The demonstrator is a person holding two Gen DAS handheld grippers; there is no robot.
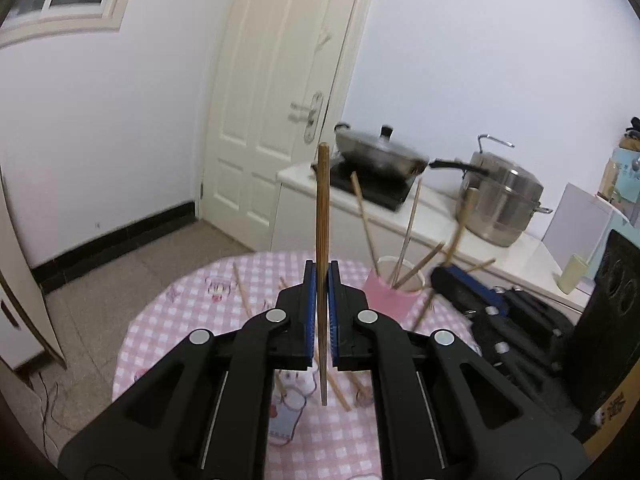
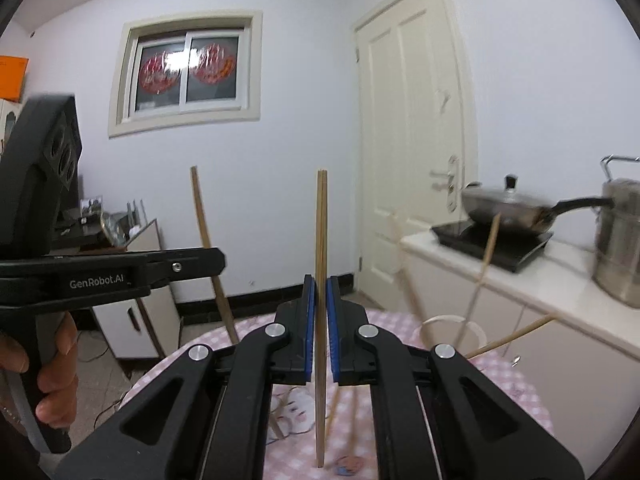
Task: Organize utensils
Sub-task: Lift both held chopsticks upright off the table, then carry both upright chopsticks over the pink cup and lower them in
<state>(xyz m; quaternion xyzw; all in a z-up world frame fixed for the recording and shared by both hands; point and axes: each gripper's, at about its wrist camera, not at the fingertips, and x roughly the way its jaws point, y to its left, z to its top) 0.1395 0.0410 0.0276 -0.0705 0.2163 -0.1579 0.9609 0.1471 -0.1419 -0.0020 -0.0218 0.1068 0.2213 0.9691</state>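
My left gripper (image 1: 322, 276) is shut on a dark wooden chopstick (image 1: 322, 216) held upright above the round table. My right gripper (image 2: 320, 288) is shut on a light wooden chopstick (image 2: 321, 224), also upright. A pink cup (image 1: 390, 294) stands on the table right of the left gripper with several chopsticks leaning in it; it shows blurred in the right wrist view (image 2: 452, 330). Loose chopsticks (image 1: 242, 288) lie on the cloth. The left gripper's body (image 2: 112, 270) and its chopstick (image 2: 208, 240) appear at the left in the right wrist view.
The table has a pink checked cloth (image 1: 192, 320). Behind it a white counter (image 1: 432, 208) carries a hob with a lidded pan (image 1: 380, 152) and a steel pot (image 1: 500, 200). The right gripper's black body (image 1: 520, 312) lies at the right. A white door (image 1: 276, 100) is behind.
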